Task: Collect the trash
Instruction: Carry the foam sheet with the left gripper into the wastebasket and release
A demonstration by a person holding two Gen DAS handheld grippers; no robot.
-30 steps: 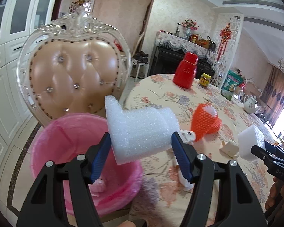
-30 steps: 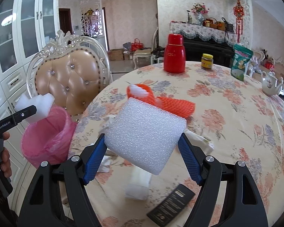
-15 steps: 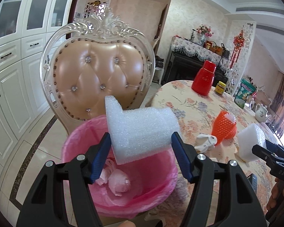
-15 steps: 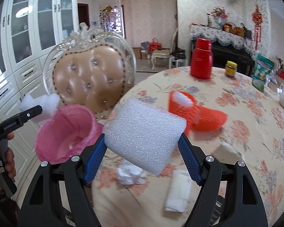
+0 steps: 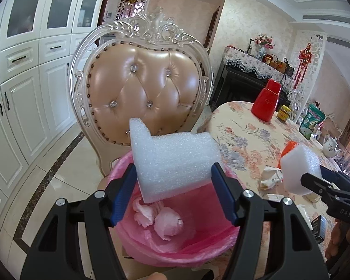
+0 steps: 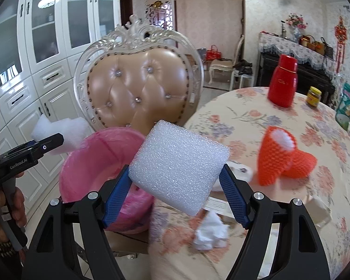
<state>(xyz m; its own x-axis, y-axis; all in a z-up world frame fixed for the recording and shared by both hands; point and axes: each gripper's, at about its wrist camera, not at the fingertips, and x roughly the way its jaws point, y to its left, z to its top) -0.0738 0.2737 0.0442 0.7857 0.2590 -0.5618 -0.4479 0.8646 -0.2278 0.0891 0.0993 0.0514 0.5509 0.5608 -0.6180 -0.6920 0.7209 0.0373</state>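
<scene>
Both tongs are clamped on foam: left gripper [image 5: 173,192] holds its foam block [image 5: 172,161] above the pink bin [image 5: 175,245] at bottom centre. I'd let go there; right gripper [image 6: 176,198] with its foam chunk [image 6: 178,166] should get over the bin first.

bin [image 5: 137,247] front behind gripper frame, tabletop paper scraps [image 6: 210,233] blurred

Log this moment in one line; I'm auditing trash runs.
left tongs: foam piece, above pink bin | right tongs: foam block, beside bin

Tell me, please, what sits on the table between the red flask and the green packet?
A yellow-lidded jar stands between the red flask and green packet, in the right wrist view.
</scene>
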